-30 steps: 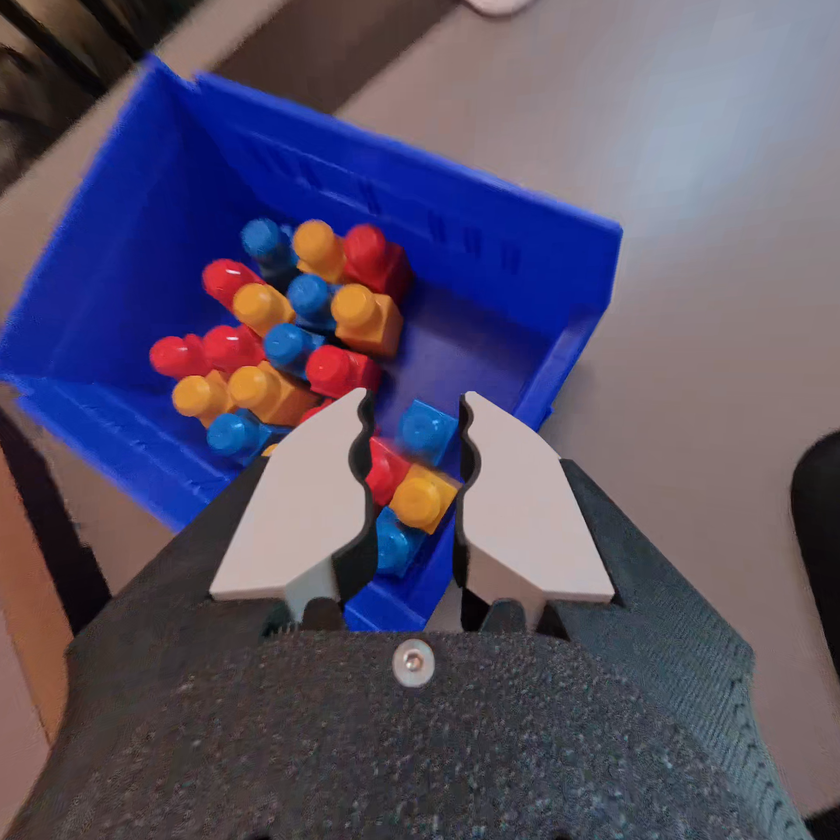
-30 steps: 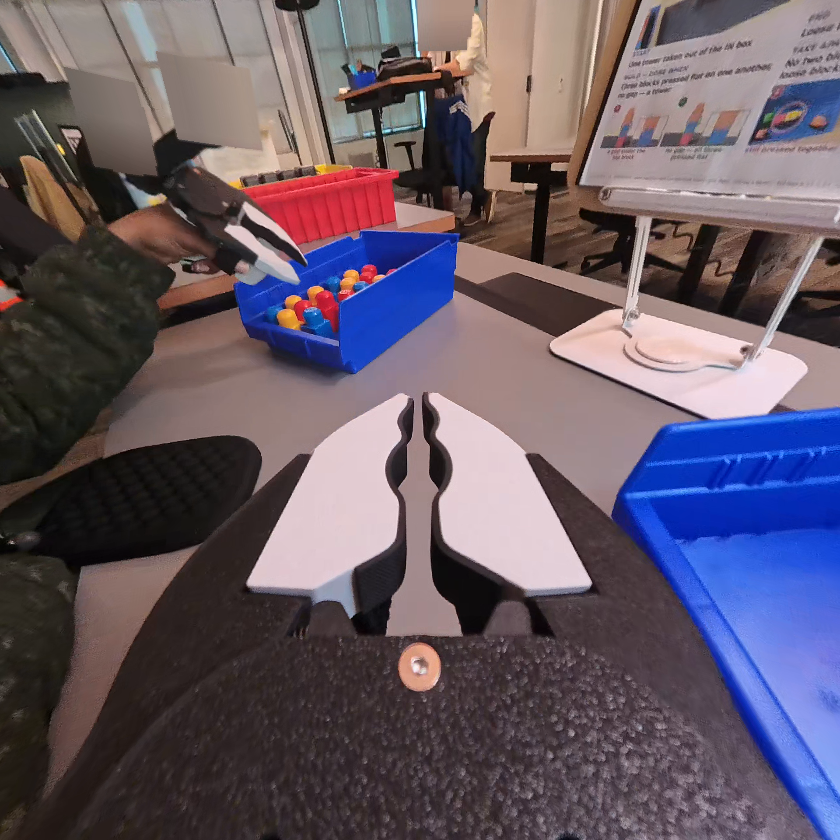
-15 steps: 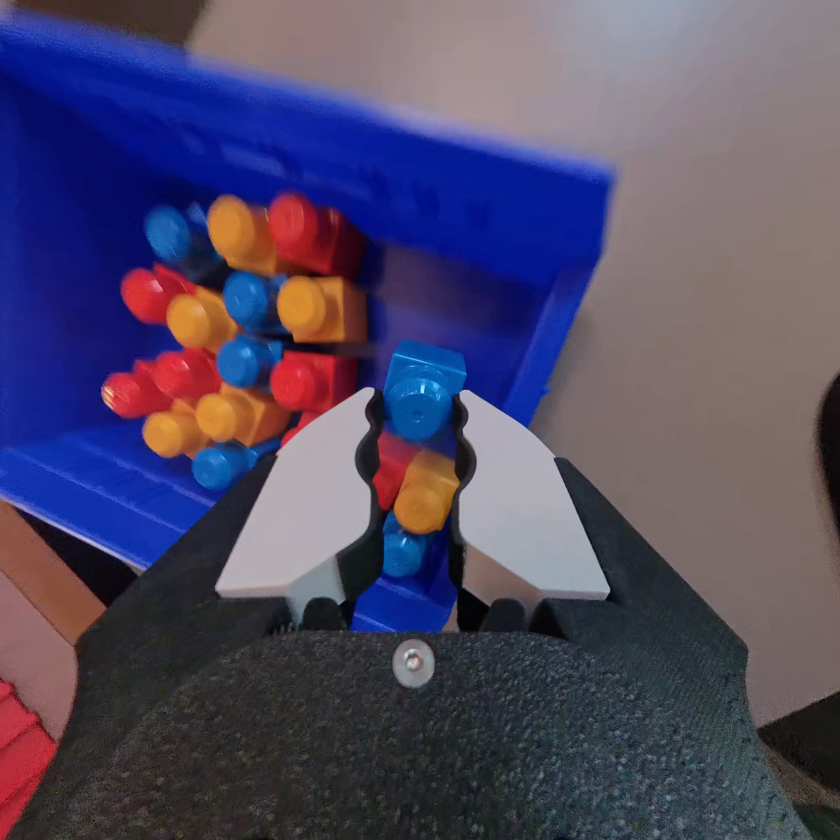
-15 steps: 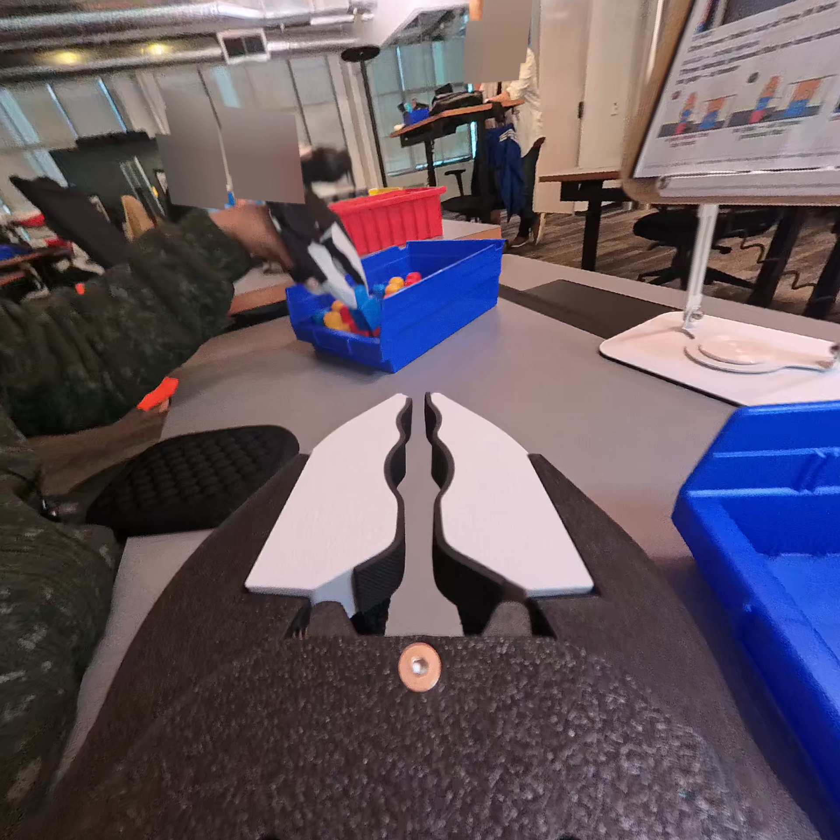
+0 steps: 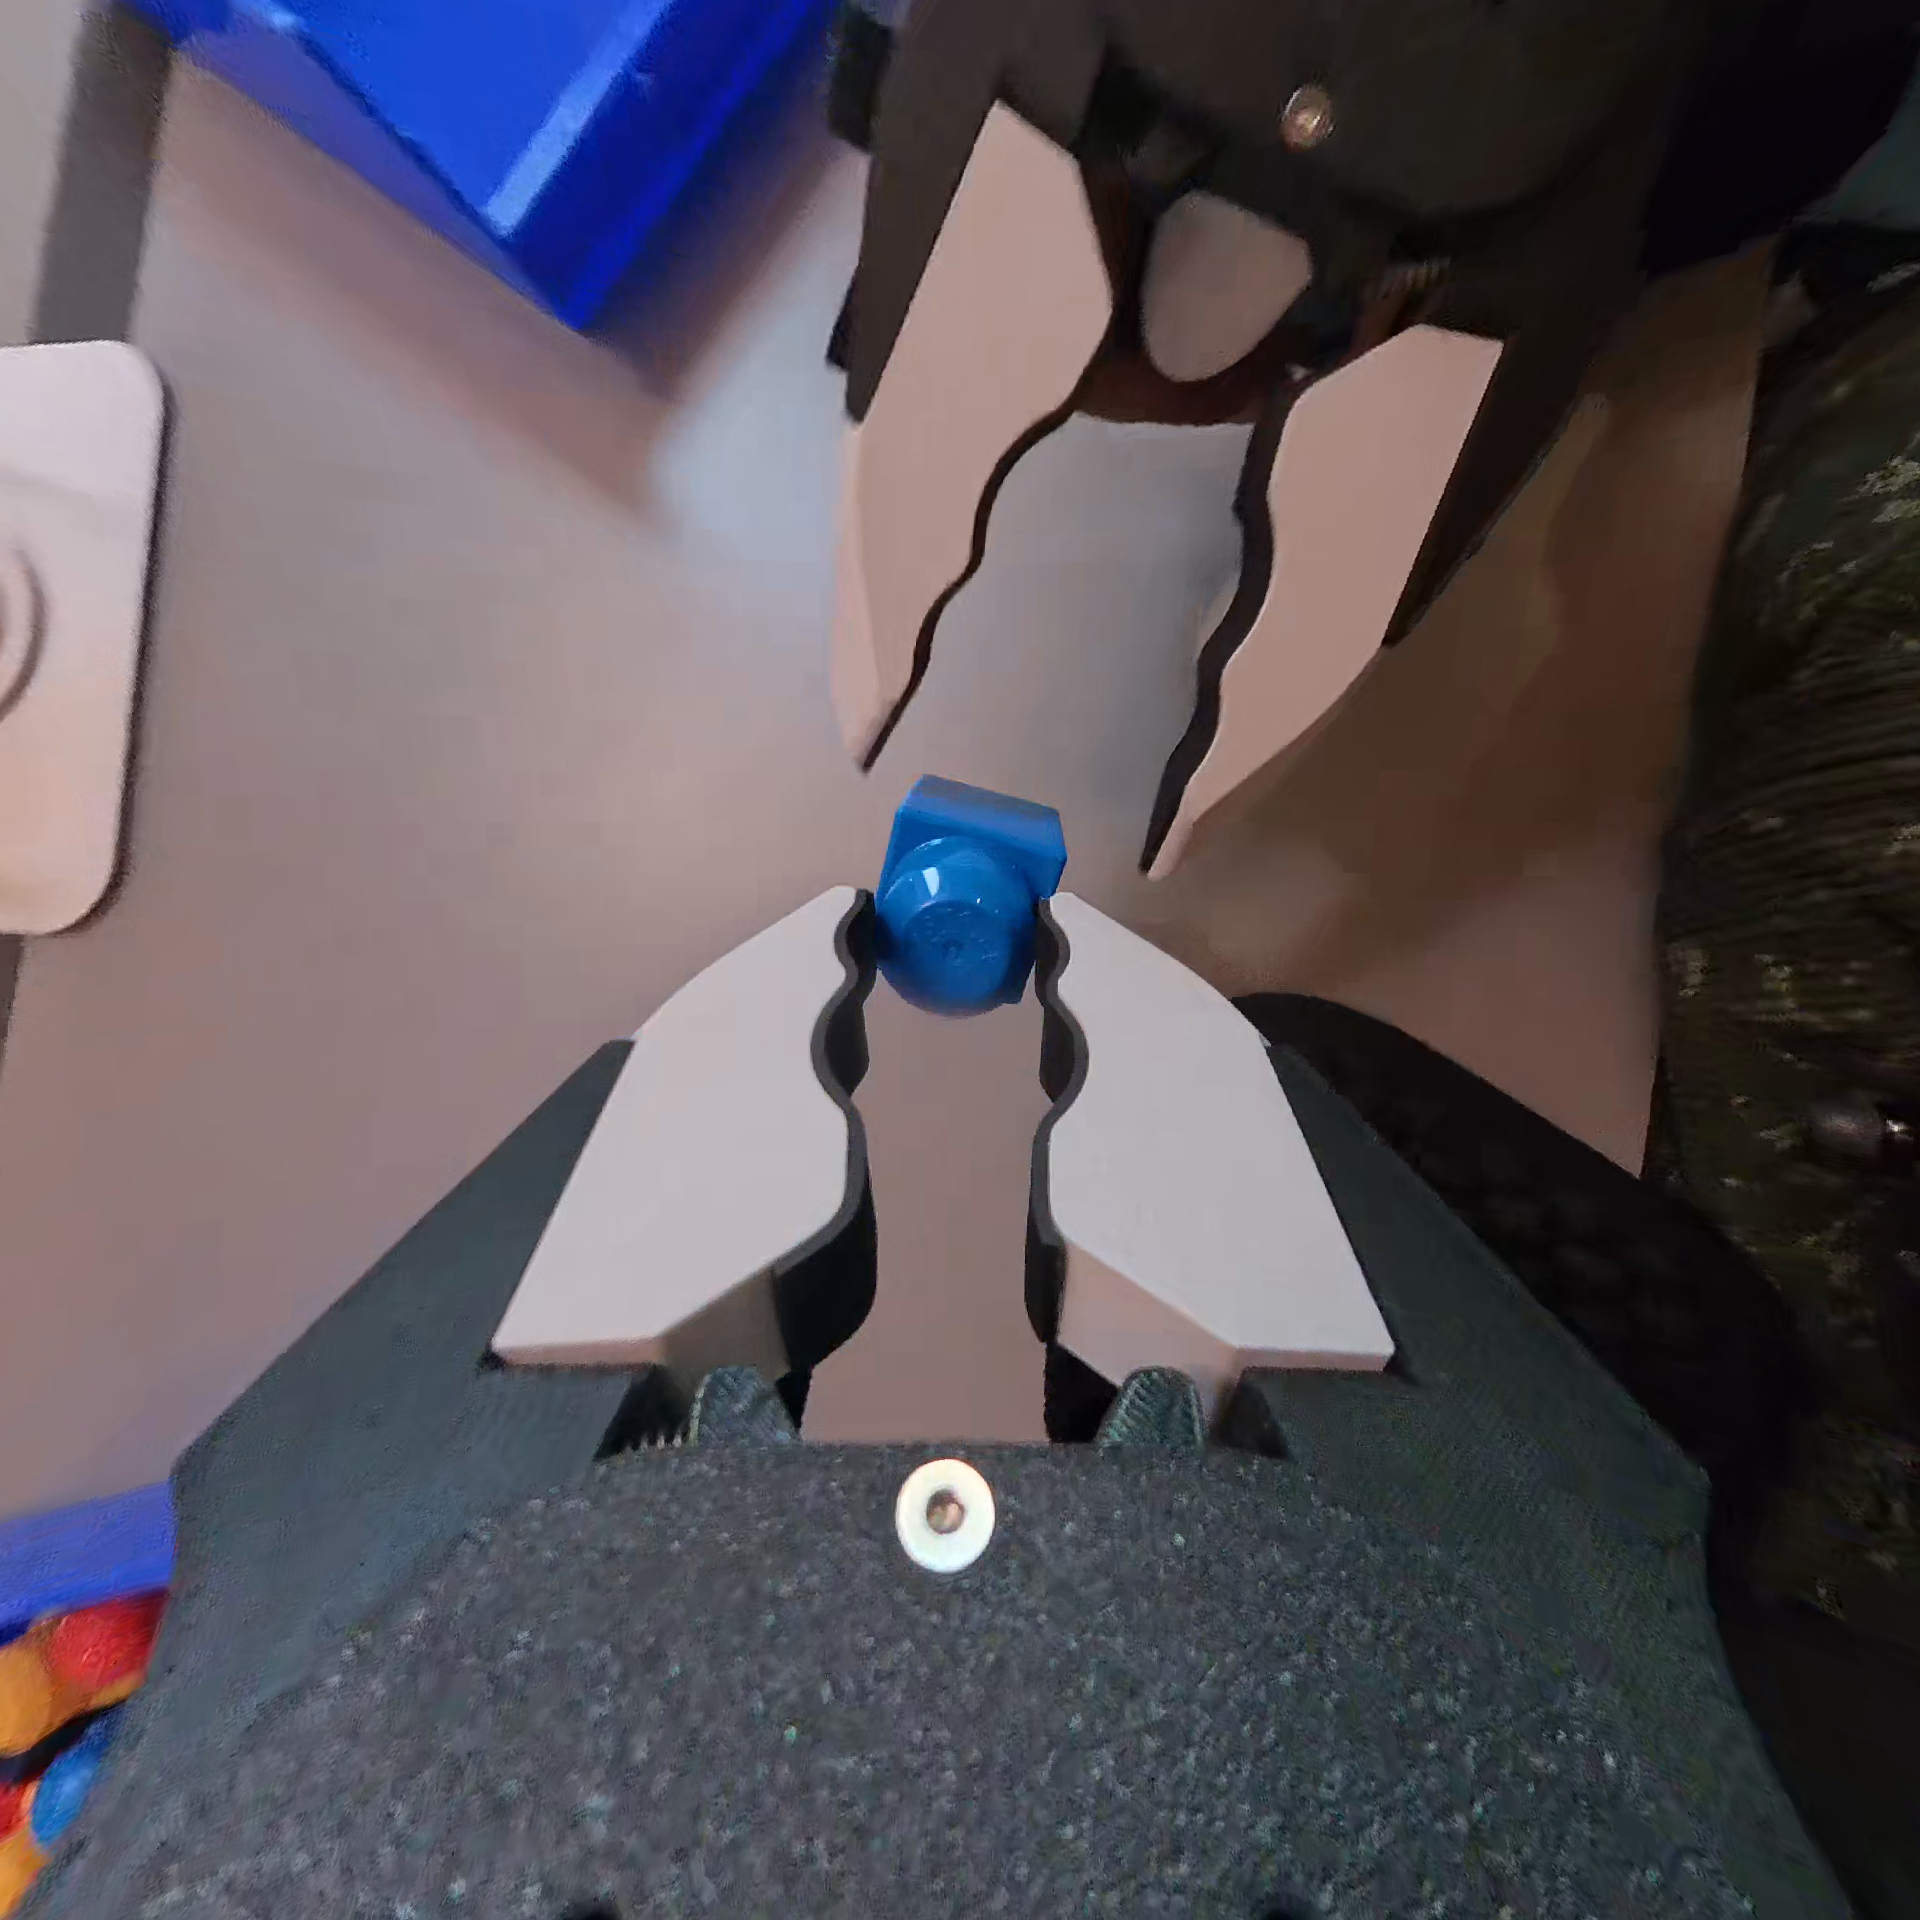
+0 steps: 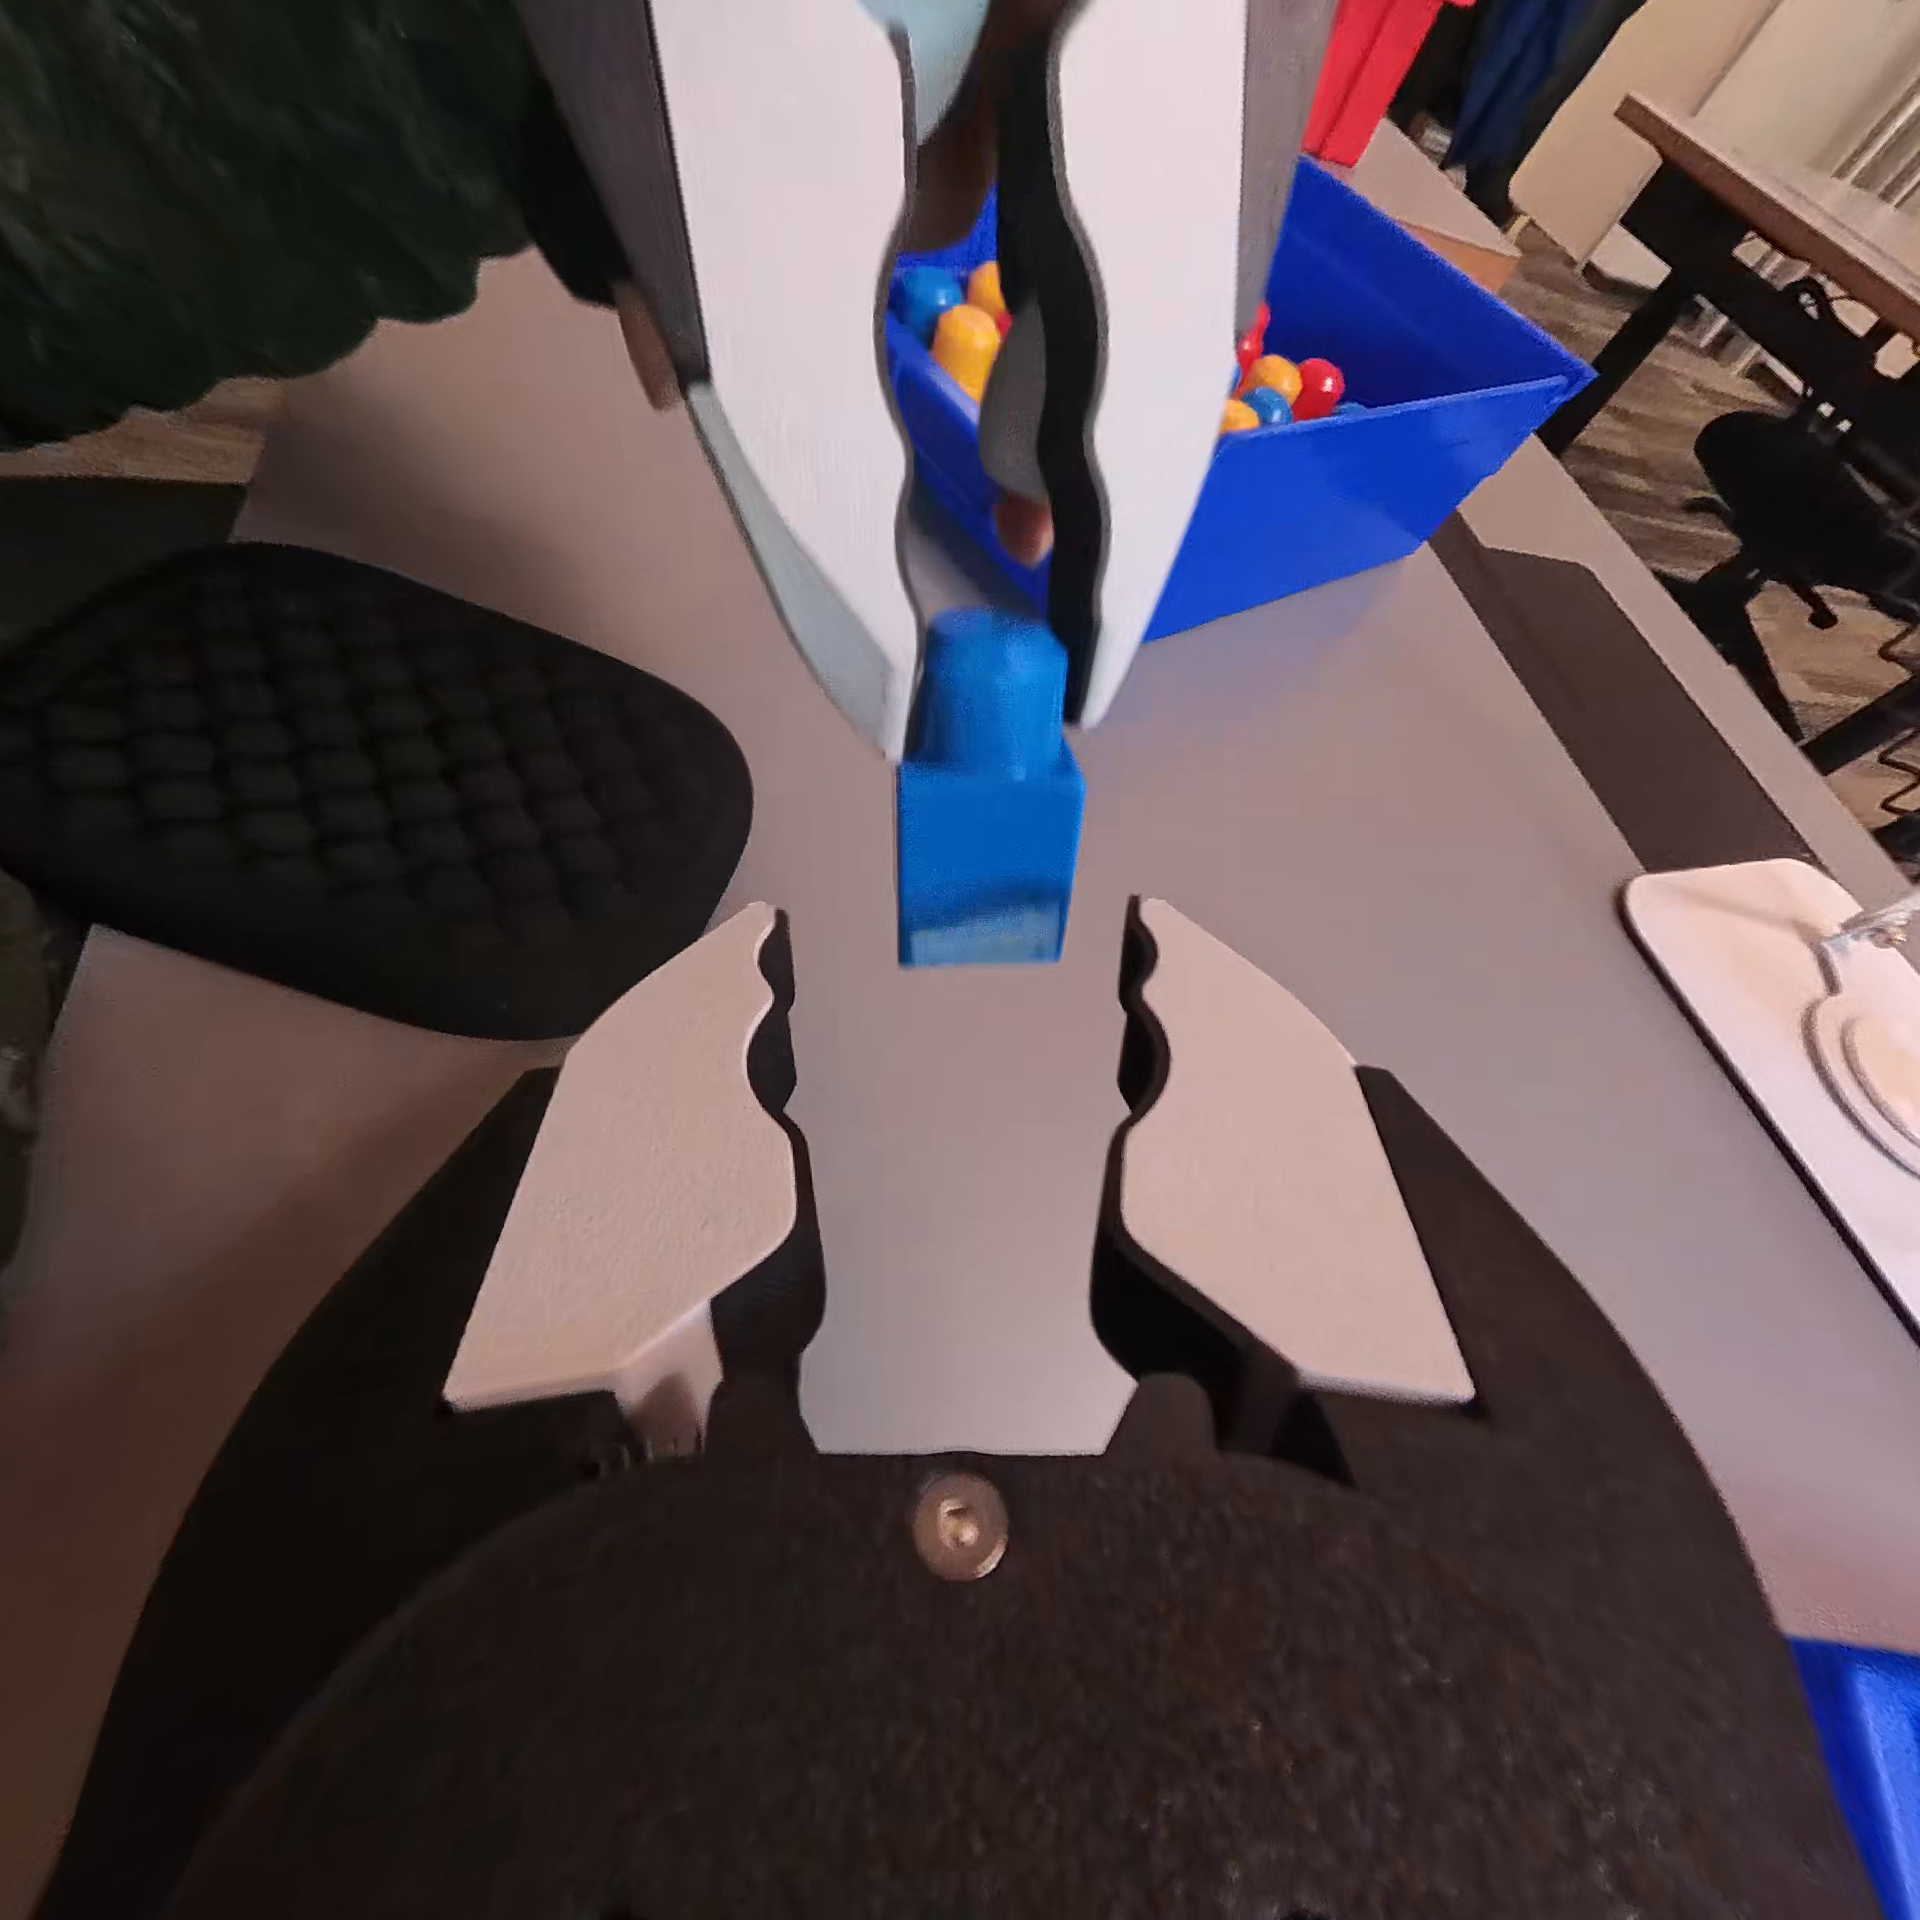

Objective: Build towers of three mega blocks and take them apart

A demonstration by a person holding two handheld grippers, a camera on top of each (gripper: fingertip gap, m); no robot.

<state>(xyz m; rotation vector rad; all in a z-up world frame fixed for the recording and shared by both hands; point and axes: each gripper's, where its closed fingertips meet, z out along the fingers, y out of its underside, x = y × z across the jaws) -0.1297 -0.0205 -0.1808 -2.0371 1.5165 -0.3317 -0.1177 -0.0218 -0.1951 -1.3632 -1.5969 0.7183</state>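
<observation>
My left gripper (image 5: 951, 902) is shut on the stud of a blue mega block (image 5: 961, 914) and holds it above the grey table. In the right wrist view this gripper (image 6: 992, 717) comes down from the top with the blue block (image 6: 987, 831) hanging from its tips, base toward me. My right gripper (image 6: 954, 912) is open and empty, its fingertips just short of the block's base on either side. In the left wrist view the right gripper (image 5: 1008, 816) faces the block from above, jaws wide apart.
A blue bin (image 6: 1351, 488) with several red, orange and blue blocks stands behind; its corner shows in the left wrist view (image 5: 83, 1558). A second blue bin (image 5: 520, 135) lies by my right gripper (image 6: 1860, 1787). A black pad (image 6: 343, 790) lies left, a white stand base (image 6: 1787, 1029) right. The tips of both grippers are at nearly the same place. My right tips are roughly 35 centimeters from the white stand base (image 6: 1787, 1029).
My left gripper closed on the blue block in the bin, lifted it out and carried it over the table. My right gripper opened and now faces the block.
</observation>
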